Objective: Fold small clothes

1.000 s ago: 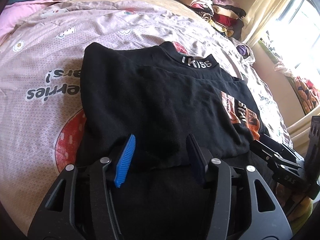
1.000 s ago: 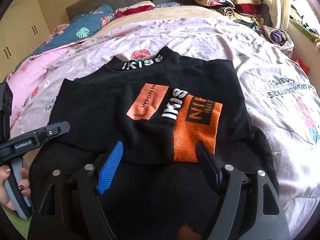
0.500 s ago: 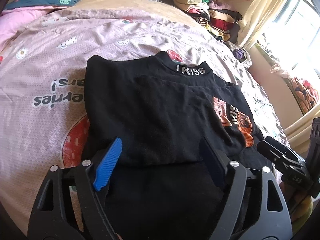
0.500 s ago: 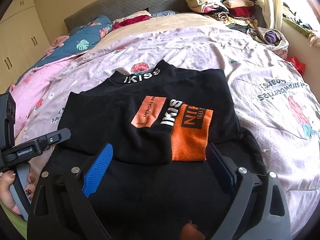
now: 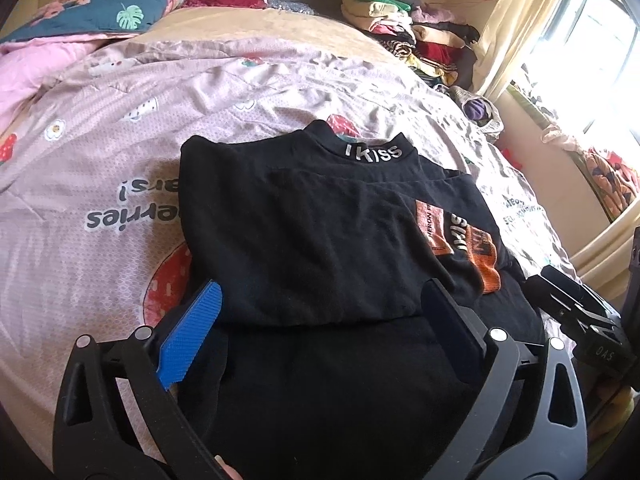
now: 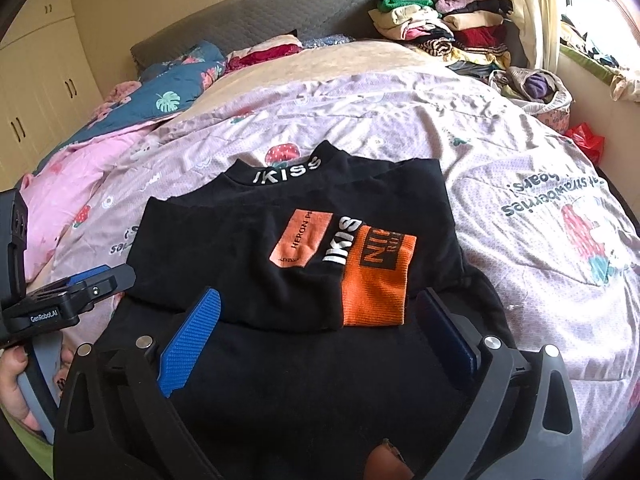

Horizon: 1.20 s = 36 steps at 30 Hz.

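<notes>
A black top [image 5: 304,232] with "IKISS" on its collar lies on the bed, its sleeves folded in over the body. One folded sleeve shows an orange cuff [image 6: 374,280]. It also shows in the right wrist view [image 6: 224,248]. My left gripper [image 5: 320,320] is open and empty above the garment's near left part. My right gripper [image 6: 320,324] is open and empty above its near right part, just short of the orange cuff. The lower hem lies under both grippers.
The pink strawberry-print bedspread [image 5: 100,152] surrounds the top. A stack of folded clothes [image 6: 444,32] stands at the far right by the curtain. A blue floral quilt [image 6: 180,80] and headboard lie at the far end. A small bundle [image 6: 536,88] sits near the window.
Both grippers have opened wider and pulled back and up from the folded sleeve edge. The top lies still as left.
</notes>
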{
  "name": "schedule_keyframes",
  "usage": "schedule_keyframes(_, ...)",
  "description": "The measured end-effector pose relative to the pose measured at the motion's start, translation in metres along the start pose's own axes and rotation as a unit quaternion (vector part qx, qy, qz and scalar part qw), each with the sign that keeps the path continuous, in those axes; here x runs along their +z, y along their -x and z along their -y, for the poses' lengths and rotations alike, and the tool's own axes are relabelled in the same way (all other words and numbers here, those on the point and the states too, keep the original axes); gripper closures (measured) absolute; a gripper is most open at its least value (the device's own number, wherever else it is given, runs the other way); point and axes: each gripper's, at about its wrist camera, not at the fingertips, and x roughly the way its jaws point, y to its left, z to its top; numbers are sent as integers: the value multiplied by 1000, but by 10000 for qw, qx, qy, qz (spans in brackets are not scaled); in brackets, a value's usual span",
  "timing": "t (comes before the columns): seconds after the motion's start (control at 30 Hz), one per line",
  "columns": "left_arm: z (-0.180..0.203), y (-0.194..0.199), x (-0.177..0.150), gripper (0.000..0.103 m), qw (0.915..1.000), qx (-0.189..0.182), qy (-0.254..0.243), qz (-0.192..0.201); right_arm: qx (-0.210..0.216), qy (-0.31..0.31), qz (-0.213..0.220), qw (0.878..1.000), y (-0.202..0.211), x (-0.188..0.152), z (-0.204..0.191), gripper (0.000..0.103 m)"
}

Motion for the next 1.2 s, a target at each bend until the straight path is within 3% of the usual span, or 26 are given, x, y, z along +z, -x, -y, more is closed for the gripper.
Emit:
schedule_keyframes(0.63, 10, 17, -4, 10, 9999, 2, -101, 113, 15, -313, 427, 9986, 38, 1, 12, 5)
schedule_keyframes(1.2, 15, 44, -14, 10, 9995, 21, -173, 276, 93, -286, 530, 9981, 67, -15, 13, 5)
